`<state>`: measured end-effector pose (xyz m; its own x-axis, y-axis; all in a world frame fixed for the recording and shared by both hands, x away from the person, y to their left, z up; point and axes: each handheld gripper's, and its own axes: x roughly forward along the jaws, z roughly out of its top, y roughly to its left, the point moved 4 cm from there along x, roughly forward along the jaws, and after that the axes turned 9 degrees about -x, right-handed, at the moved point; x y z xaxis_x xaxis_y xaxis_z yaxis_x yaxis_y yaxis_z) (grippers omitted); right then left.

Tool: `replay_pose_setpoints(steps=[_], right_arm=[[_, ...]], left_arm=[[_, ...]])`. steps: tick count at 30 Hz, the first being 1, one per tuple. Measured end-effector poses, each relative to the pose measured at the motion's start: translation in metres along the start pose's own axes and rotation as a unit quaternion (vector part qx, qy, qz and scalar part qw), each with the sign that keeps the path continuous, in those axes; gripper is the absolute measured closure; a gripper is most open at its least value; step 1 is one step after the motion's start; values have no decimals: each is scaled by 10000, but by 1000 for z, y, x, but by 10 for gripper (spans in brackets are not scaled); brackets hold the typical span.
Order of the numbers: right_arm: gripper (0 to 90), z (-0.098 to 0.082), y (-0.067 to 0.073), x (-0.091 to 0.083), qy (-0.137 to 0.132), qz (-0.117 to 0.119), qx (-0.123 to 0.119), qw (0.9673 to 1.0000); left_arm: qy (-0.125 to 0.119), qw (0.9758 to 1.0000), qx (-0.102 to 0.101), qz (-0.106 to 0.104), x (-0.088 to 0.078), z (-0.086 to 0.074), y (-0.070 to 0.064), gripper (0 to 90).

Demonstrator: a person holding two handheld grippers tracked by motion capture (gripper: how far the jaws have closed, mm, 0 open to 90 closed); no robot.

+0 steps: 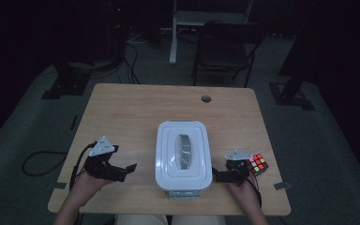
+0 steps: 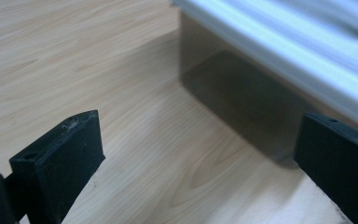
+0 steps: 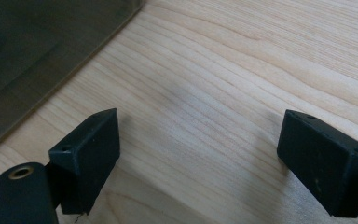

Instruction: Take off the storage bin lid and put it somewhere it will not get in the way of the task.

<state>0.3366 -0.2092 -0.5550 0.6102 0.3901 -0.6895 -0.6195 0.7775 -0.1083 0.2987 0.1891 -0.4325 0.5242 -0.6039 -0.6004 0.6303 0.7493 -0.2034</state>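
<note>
the left gripper (image 1: 124, 169) lay low on the table's left side, held from below by the person's left hand (image 1: 85, 185), its jaws spread wide with bare wood between them and its grey three-cornered plate (image 1: 102, 147) on top. in the left gripper view the two black jaws rose far apart, and beyond them stood the dark, see-through wall of the container (image 2: 242, 93), close but not touched.

the container (image 1: 183, 185) sat at the middle of the near half of the table, closed under a white lid (image 1: 166, 157) with a clear panel in its centre. what lay inside could not be made out: the panel only glinted, and the walls looked dark in both gripper views.

the right gripper (image 1: 217, 176) rested just beside the container's near right corner, gripped by the right hand (image 1: 246, 191), jaws likewise wide open on nothing. in the right gripper view the container's wall (image 3: 37, 56) was cut off at the upper left corner. a rubik's cube (image 1: 258, 163) stood right next to this gripper, on its far side from the container, partly hidden by it.

the table (image 1: 136, 108) was pale wood with a round cable hole (image 1: 206, 99) near its far edge. the room beyond was dim, with a grey floor, a dark folding chair (image 1: 225, 47), loose cables (image 1: 37, 161) and black stand feet barely readable in the gloom.
</note>
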Motion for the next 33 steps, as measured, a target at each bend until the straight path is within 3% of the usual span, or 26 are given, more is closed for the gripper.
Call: replay_pose_setpoints(steps=[5,14,24,33], right_arm=[[129,0,0,0,0,0,0,10000],[129,0,0,0,0,-1,2,10000],[129,0,0,0,0,0,2,10000],[129,0,0,0,0,0,3,10000]], left_arm=[[35,9996,205,-198,5,9,-14,22],[5,9979,354,-534,13,23,-34,22],[51,9934,639,-951,26,36,-61,22],[50,9904,681,-1202,45,46,-75,22]])
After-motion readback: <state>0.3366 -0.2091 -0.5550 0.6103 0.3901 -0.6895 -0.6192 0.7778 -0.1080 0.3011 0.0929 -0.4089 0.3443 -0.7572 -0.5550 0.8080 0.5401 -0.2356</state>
